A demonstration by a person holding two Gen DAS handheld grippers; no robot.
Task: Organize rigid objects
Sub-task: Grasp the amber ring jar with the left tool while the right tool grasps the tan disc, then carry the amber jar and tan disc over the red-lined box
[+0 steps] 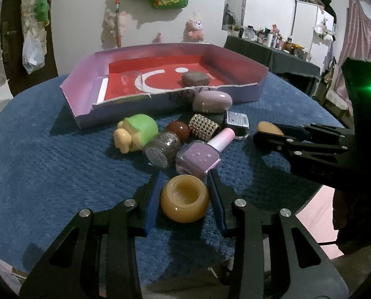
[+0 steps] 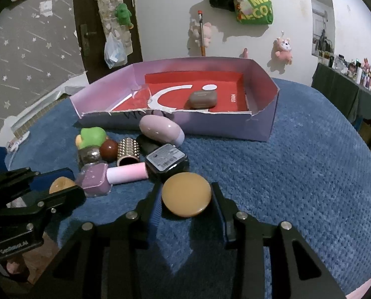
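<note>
My left gripper (image 1: 184,191) has its jaws closed on the amber jar (image 1: 184,201), pads against its two sides, mouth up, low over the blue desk (image 1: 48,164). My right gripper (image 2: 185,199) is clamped on the matching amber lid (image 2: 186,194), held flat by its edges, so the two halves of one container are in separate hands, which I judge sets me up either to cap the jar or to drop each piece into the box. The rest of the pile lies just ahead of both: a purple polish bottle (image 1: 200,158) on its side, a glitter jar (image 1: 161,149), a green toy (image 1: 135,133), a studded cuff (image 1: 203,126), a brown ball (image 1: 178,129), a dark tin (image 2: 166,160) and a lilac case (image 1: 212,101) leaning by the box wall. The lilac box (image 1: 82,92) stands beyond the pile with only a grey case (image 1: 194,78) on its red floor, so most sorting looks undone.
</note>
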